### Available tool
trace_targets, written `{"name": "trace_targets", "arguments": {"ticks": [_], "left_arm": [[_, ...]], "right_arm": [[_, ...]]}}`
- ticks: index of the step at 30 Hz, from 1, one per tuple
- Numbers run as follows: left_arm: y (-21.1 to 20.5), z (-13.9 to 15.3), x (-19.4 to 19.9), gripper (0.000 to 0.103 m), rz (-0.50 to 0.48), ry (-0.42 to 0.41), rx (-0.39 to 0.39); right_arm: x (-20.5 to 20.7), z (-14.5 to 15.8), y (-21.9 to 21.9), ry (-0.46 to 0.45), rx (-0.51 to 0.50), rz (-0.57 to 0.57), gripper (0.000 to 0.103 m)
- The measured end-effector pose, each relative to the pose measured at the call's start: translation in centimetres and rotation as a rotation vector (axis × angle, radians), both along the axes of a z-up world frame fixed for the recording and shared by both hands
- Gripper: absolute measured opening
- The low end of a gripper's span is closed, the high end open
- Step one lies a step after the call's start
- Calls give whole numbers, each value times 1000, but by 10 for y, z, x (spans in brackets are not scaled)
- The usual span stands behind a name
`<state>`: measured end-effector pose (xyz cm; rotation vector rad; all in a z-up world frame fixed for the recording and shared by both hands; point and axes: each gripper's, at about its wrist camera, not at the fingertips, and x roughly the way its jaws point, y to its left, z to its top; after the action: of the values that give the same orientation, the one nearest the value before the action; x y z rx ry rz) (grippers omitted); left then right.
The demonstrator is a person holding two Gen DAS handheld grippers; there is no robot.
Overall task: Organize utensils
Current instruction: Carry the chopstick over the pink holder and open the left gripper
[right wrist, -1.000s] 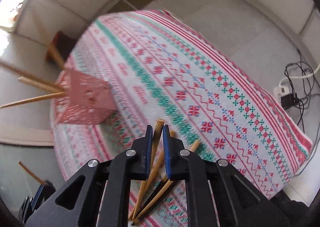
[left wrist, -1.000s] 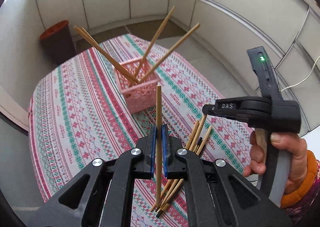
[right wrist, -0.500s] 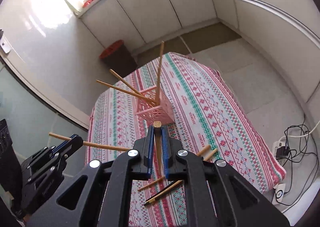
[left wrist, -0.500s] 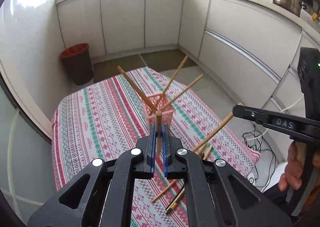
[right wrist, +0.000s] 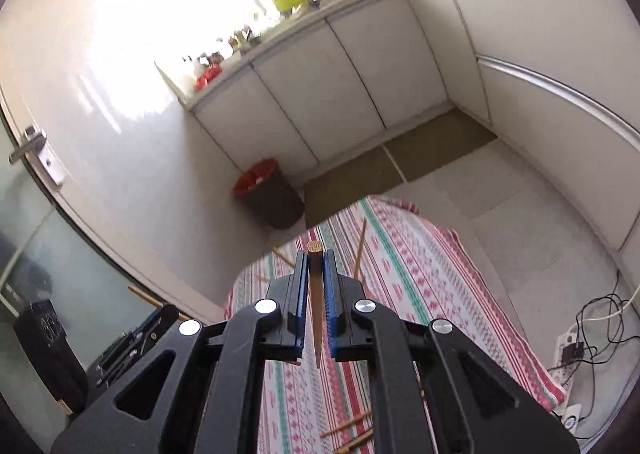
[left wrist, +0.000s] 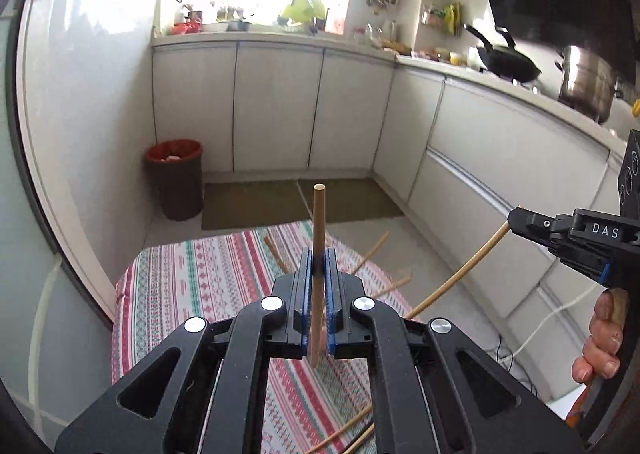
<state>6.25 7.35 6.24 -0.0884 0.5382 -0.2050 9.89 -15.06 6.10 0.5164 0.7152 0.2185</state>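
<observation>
1. The left gripper (left wrist: pixel 317 278) has its blue-padded fingers (left wrist: pixel 304 294) pinched tight on a pale chopstick (left wrist: pixel 319 221), which stands nearly upright, its blunt end well above the fingertips and its lower end below the pads.
2. The right gripper (right wrist: pixel 316 282) is likewise clamped on a darker chopstick (right wrist: pixel 315 294); the square butt sits just past the tips and the thin point hangs behind the pads.
3. In the left wrist view the right gripper (left wrist: pixel 520 223) shows at the right, its chopstick (left wrist: pixel 460 278) slanting down toward the table.
4. Loose chopsticks (right wrist: pixel 348 424) lie on the striped tablecloth (left wrist: pixel 200 286) below both grippers.
5. More chopsticks (left wrist: pixel 374 250) angle up just beyond the left fingertips; whatever holds them is hidden.
6. Farther off, a red-lined bin (left wrist: pixel 176 177) stands on the floor by white cabinets (left wrist: pixel 276 109).
</observation>
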Motion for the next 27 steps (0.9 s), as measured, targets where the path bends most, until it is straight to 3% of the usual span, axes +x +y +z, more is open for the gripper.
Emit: {"name": "trace_targets", "arguments": {"ticks": [10,17,21,27], "left_arm": [[-6,-11,44,5,100,-38,-79],[-13,-44,77,6,120,30,-101],[-7,-47,71,26,170,10,-113],[6,-35,61,37,205,-36,-116]], "right_arm": [[40,14,4,-96,-62,-64,8],[63,-7,8,-80,-89,-66,8],[72,-20,12,-63,-104,-54,8],[84,-35,19,-40,-116,-44,8]]}}
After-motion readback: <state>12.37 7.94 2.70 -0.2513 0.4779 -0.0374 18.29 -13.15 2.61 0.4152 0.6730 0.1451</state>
